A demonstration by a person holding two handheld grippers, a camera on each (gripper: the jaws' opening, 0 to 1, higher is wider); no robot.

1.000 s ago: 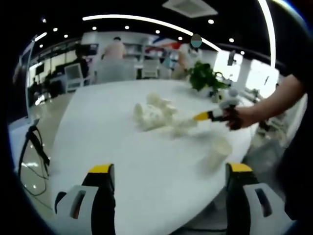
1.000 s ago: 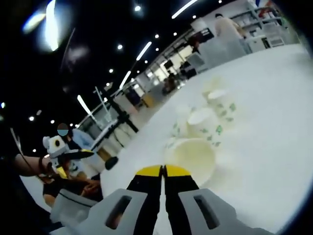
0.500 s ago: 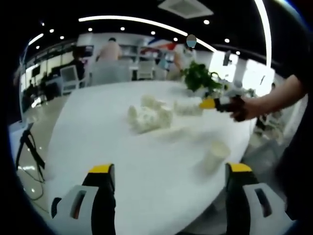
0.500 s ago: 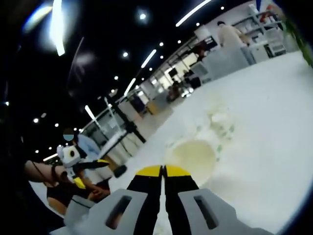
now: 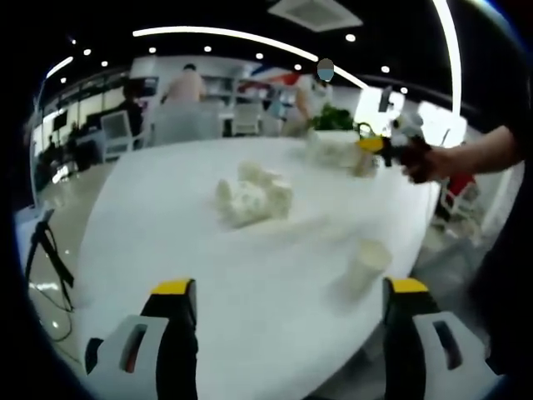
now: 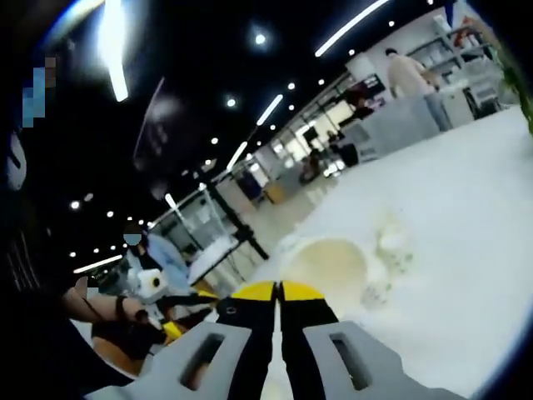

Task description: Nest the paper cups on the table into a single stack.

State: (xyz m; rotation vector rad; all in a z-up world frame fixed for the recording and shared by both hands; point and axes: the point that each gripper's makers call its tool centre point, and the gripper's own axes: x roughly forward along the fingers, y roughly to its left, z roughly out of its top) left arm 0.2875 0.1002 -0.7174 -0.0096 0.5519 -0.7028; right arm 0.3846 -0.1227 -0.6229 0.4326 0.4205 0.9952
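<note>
In the left gripper view a loose pile of white paper cups (image 5: pixel 248 196) lies mid-table, and a single cup (image 5: pixel 366 265) stands upright nearer the right edge. My left gripper (image 5: pixel 289 288) is held low over the near table with its jaws wide apart and nothing between them. My right gripper (image 5: pixel 376 145) is raised at the upper right, carrying a cup (image 5: pixel 337 153). In the right gripper view, my right gripper (image 6: pixel 277 292) is shut on the rim of that cup (image 6: pixel 329 265), whose open mouth faces the camera. Pile cups (image 6: pixel 391 248) lie beyond it.
The white table (image 5: pixel 166 225) is wide, its right edge close behind the upright cup. A green plant (image 5: pixel 335 122) stands at the far edge. People and office furniture fill the background. A person's arm (image 5: pixel 479 152) reaches in from the right. The left gripper (image 6: pixel 171 302) appears low on the left.
The right gripper has lifted its cup off the table, up and away from the pile toward the far right. The left gripper stayed low and open.
</note>
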